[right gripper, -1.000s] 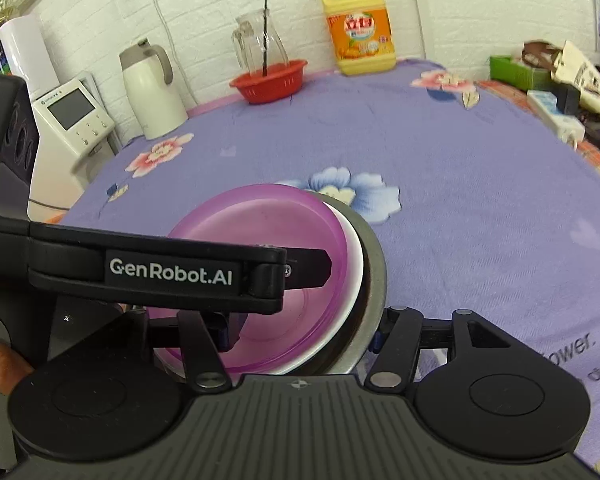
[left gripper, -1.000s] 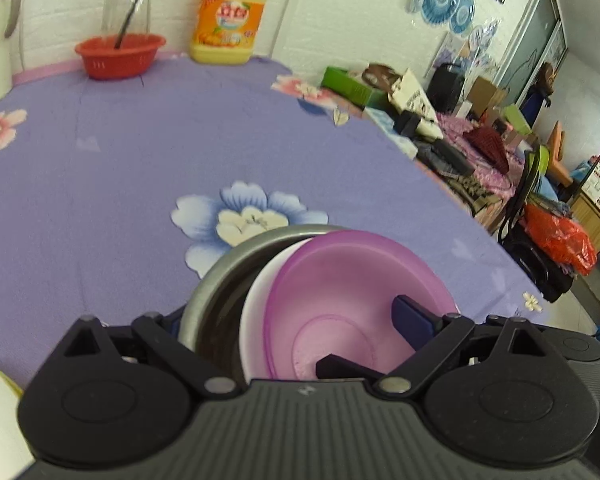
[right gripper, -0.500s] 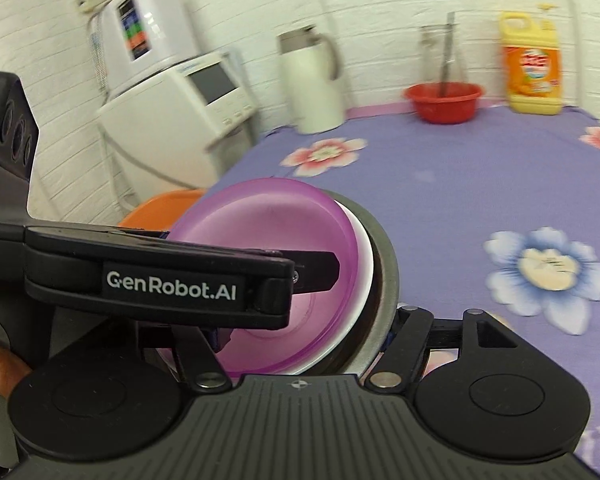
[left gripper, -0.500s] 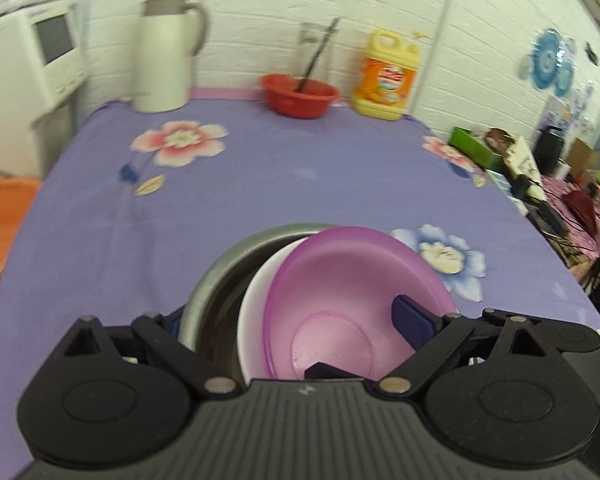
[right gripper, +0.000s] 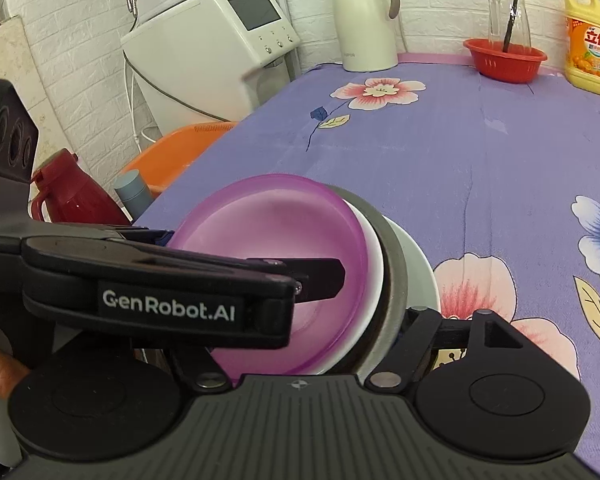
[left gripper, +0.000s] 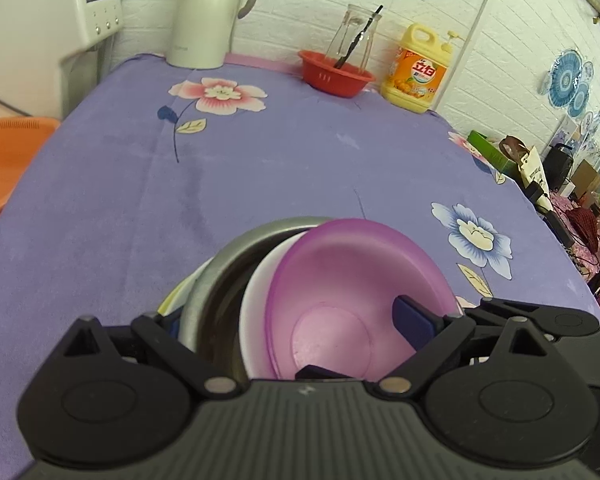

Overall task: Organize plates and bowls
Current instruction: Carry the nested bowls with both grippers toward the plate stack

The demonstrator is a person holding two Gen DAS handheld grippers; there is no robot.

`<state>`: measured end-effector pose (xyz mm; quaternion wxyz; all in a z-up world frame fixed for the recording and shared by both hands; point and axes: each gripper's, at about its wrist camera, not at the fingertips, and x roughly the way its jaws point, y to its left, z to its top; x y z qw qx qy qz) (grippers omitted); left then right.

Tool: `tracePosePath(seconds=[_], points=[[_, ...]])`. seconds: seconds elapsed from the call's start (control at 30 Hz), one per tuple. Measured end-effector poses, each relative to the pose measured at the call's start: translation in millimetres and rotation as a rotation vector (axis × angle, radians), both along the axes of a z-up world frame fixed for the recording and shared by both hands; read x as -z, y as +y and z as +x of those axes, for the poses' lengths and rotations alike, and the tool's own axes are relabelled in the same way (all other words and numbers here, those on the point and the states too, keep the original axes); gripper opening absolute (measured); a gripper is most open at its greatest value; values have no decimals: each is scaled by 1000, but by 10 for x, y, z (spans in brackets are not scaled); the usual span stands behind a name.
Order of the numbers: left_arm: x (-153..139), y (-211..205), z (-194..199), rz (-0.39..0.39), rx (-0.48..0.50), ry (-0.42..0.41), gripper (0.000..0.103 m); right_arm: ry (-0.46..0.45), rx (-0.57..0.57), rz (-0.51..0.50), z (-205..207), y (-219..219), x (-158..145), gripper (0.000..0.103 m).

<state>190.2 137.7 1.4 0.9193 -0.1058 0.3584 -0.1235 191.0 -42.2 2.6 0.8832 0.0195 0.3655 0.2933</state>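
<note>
A nested stack is held on edge above the purple tablecloth: a purple bowl (left gripper: 352, 292) inside a white bowl (left gripper: 256, 292), inside a steel bowl (left gripper: 220, 276), with a white plate (right gripper: 424, 276) outermost. My left gripper (left gripper: 300, 320) is shut on the stack, one blue pad inside the purple bowl. My right gripper (right gripper: 300, 312) clamps the same stack from the other side; the purple bowl (right gripper: 284, 232) faces left in its view. The left gripper's body crosses that view.
A white kettle (left gripper: 204, 12), a red basket (left gripper: 334, 74) with a glass jug, and a yellow detergent bottle (left gripper: 416, 72) stand at the table's far edge. An orange basin (left gripper: 4, 160), a red thermos (right gripper: 68, 196) and a white appliance (right gripper: 204, 44) are off the left side.
Both grippers have swung left with the stack; the view now faces the kettle and the appliance. The grip on the stack has not changed.
</note>
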Motion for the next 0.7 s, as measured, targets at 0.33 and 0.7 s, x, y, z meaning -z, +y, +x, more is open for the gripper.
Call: tracePosePath(seconds=[0.33,0.7], points=[[-157,27,-112,12,-32,-124,99,-6,11,23,1,18,-5,103],[-345,187,-145,-36,-104,-181,100,-71,43,-6,0,75,-122,103]])
